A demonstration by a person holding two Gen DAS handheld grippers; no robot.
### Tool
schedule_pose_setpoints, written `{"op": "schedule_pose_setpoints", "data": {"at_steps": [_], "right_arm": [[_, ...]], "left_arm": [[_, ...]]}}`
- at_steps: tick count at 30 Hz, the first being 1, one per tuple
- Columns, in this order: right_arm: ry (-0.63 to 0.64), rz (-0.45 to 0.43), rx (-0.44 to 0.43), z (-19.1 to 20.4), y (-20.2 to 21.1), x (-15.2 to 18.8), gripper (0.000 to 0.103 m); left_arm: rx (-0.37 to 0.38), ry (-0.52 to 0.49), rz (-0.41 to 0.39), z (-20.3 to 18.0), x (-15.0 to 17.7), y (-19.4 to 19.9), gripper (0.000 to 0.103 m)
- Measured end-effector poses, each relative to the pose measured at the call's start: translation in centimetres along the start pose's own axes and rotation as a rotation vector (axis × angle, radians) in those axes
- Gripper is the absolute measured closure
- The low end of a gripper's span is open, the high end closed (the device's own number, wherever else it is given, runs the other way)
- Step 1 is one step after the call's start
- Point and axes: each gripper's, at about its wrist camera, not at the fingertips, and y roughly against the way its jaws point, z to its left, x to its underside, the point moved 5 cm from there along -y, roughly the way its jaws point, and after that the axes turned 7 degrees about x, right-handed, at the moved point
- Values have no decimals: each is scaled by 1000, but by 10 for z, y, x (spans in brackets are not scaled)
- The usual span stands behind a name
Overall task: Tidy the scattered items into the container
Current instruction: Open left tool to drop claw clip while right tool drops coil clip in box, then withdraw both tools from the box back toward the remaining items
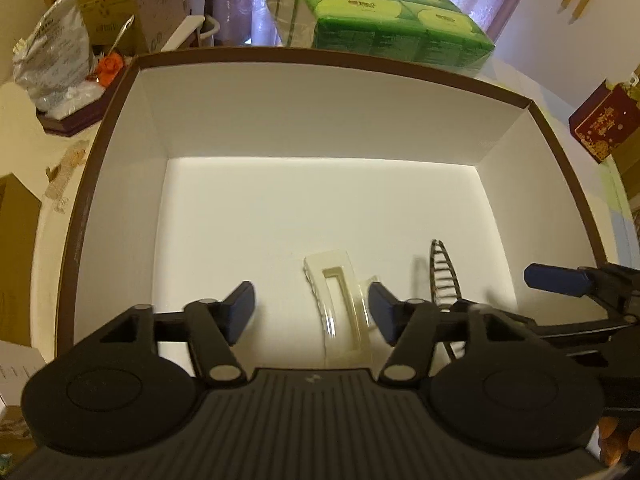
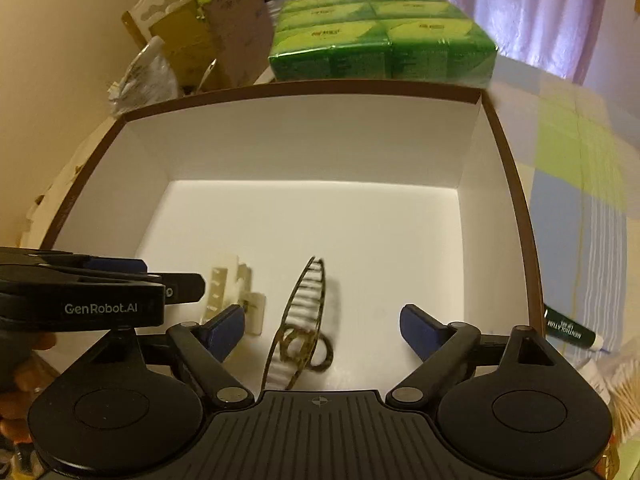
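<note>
Left wrist: box holding cream clip, metal clip.

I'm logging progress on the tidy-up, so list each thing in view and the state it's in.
Box: open, no lid on it.
Cream hair claw: lying in the box, released.
Metal hair clip: in the box, standing on edge, released.
Left tongs: open, empty.
Right tongs: open, empty.
Green lip balm tube: lying outside the box.

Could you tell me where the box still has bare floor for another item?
The box floor is bare across its far half, along the back wall, and on the far left. The near edge is crowded: cream hair claw, metal hair clip, and both open tools, left tool, right tool.
</note>
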Motion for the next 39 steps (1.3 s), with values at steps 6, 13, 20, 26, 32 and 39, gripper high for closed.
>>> {"op": "schedule_pose_setpoints", "data": {"at_steps": [6, 13, 20, 26, 32, 39], "right_arm": [[28, 23, 6, 2, 4, 4, 12], [64, 13, 29, 6, 8, 8, 3], [85, -49, 24, 10, 30, 7, 2], [91, -102, 30, 11, 50, 10, 2], [94, -135, 45, 6, 67, 18, 2], [95, -170, 36, -2, 88, 30, 2]], "left_arm": [[-25, -20, 8, -2, 7, 2, 33], [-100, -48, 25, 0, 13, 10, 10], [-135, -96, -18, -8, 13, 30, 6], [-139, -105, -57, -18, 16, 48, 5], [-141, -113, -83, -30, 23, 62, 4], [-150, -112, -110, -43, 37, 77, 4]]}}
